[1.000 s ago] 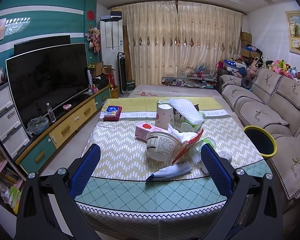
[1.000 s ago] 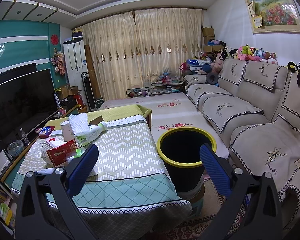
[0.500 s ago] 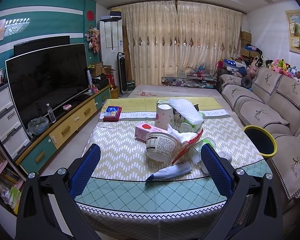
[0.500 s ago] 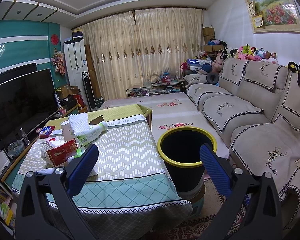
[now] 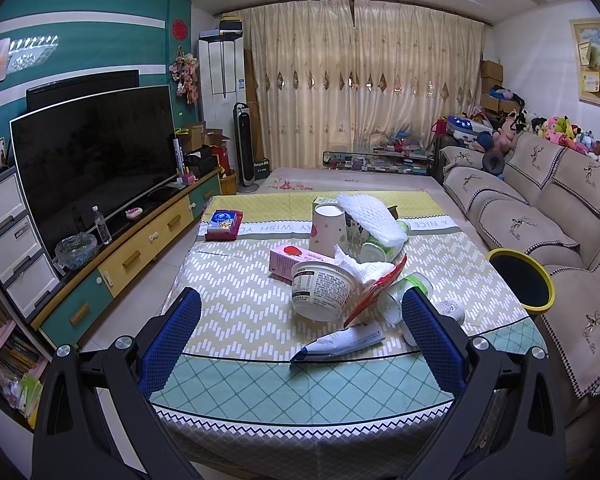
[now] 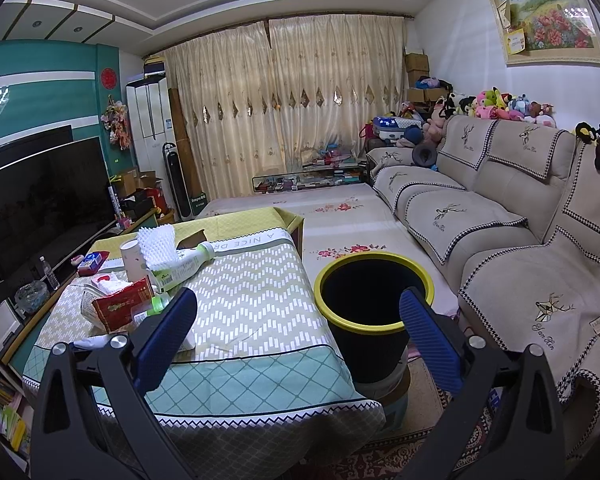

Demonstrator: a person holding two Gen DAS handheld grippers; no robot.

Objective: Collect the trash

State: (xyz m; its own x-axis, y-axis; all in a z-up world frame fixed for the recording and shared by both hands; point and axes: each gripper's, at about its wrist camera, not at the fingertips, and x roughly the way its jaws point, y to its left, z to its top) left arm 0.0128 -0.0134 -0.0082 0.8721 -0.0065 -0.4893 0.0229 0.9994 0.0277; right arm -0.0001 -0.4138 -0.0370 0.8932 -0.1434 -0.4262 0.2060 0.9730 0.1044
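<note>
I hold both the left hand-held gripper (image 5: 300, 320) and right hand-held gripper (image 6: 298, 320) released, empty, above the table (image 5: 236, 312) and black bin (image 6: 374, 300).

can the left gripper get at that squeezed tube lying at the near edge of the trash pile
Probably yes. The left gripper is open and empty, and the tube lies flat on the tablecloth on the near side of the pile, between the jaws in view, with nothing in front of it.
</note>
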